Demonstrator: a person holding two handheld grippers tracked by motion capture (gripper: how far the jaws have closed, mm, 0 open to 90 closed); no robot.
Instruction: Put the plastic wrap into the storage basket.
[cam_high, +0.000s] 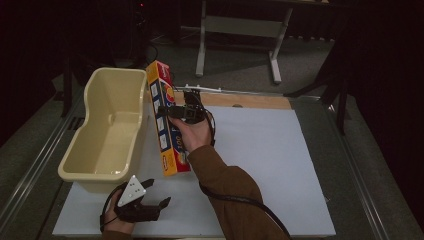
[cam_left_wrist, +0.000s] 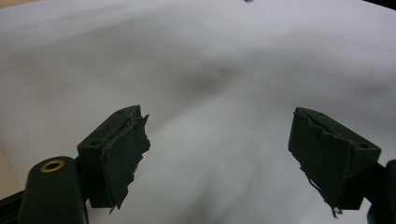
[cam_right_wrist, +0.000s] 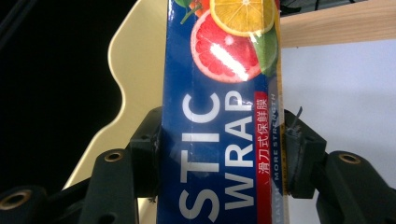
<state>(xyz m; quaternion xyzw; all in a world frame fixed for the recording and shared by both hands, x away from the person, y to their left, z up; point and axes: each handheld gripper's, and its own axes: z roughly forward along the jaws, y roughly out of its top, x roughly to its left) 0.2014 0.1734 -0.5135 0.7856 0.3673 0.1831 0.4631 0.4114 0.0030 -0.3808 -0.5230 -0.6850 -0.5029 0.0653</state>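
So my right hand-held gripper (cam_high: 172, 113) is clamped across the narrow width of a plastic wrap box (cam_right_wrist: 219, 130), one jaw on each long side, and the box is up off the desk (cam_high: 260, 150). It's tilted, long axis running from near me up and away, far end leaning toward the cream plastic tub (cam_high: 107, 132), which sits just to the box's left, pretty much touching its right rim. That's the bit that matters: if the box is headed for the tub, my guess is a short swing left gets it over the rim. Right forearm reaches forward across the white sheet. The left hand-held gripper (cam_left_wrist: 217, 154) is down by the near edge below the tub, jaws apart, nothing between them.
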